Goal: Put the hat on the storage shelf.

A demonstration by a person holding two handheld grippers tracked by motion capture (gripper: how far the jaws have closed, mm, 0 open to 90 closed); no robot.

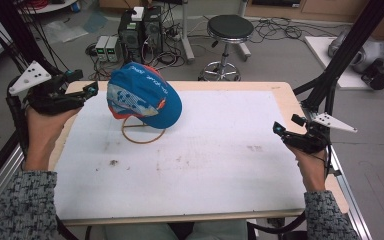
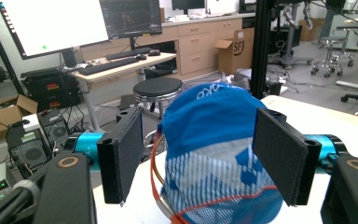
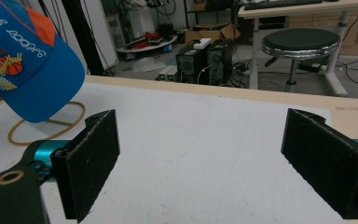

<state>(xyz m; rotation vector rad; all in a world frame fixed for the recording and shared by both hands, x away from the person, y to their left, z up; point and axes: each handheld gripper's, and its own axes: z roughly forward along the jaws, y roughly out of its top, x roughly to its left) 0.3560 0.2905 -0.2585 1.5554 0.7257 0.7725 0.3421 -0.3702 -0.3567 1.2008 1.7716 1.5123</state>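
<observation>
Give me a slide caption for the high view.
Blue cap on a wooden ring stand, open hand-held grippers left and right.

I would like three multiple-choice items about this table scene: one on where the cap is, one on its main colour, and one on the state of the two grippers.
1. Where is the cap?
A. On a round wooden stand at the far left part of the table
B. Flat on the near right corner
C. On the stool

2. What is the cap's main colour?
A. Green
B. Blue
C. Black

3. How are the grippers?
A. Both shut on the cap
B. Left shut, right open
C. Both open, holding nothing

Key: 1 A, the high view shows the cap raised over the ring base on the table. 2 B, blue with orange trim and white marks. 3 C, the left gripper has its jaws apart around the cap without touching, and the right gripper has its jaws wide over bare table.
</observation>
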